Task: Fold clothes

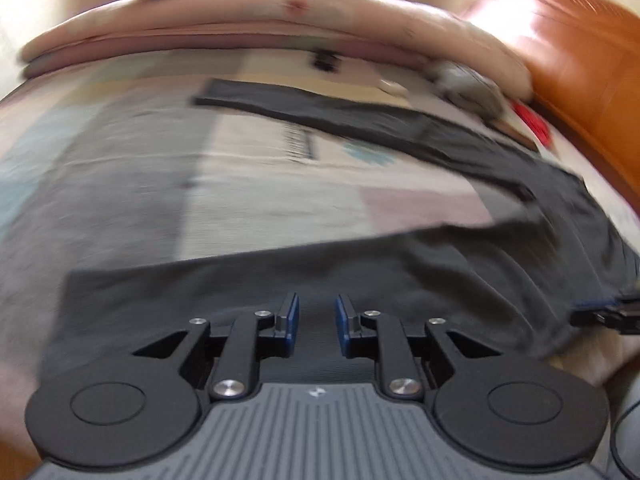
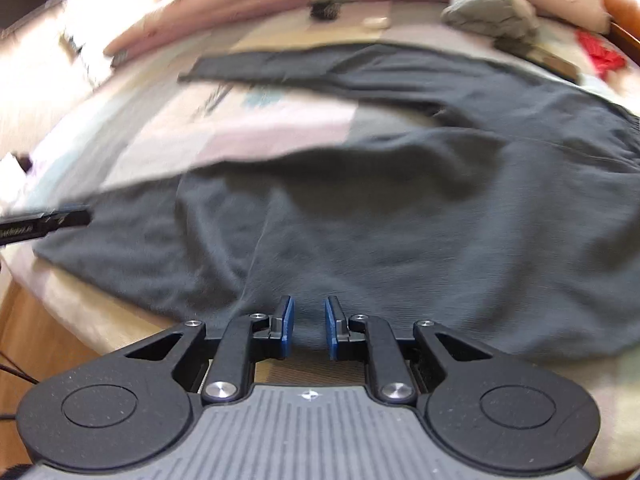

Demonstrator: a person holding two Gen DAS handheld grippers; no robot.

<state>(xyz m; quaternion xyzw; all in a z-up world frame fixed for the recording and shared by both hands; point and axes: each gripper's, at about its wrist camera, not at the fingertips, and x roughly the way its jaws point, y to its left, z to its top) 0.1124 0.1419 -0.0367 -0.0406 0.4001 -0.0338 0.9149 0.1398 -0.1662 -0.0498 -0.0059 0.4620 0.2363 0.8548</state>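
Dark grey trousers (image 1: 400, 264) lie spread on a patchwork bedcover (image 1: 280, 184), one leg stretching toward the far side and the other running along the near edge. In the left wrist view, my left gripper (image 1: 318, 314) hovers over the near leg, its blue pads apart with only cloth showing beneath the gap. My right gripper (image 2: 308, 318) is over the near edge of the trousers (image 2: 400, 220), also open and gripping nothing. A black fingertip of the other gripper (image 2: 48, 222) pokes in from the left. Both views are motion-blurred.
A folded pink quilt (image 1: 240, 28) lies across the far side of the bed. Beyond the trousers are a grey bundle (image 2: 492, 14) and a red item (image 2: 600, 54). An orange-brown board (image 1: 580, 60) borders the bed on the right. Wooden floor (image 2: 28, 340) shows below the bed's edge.
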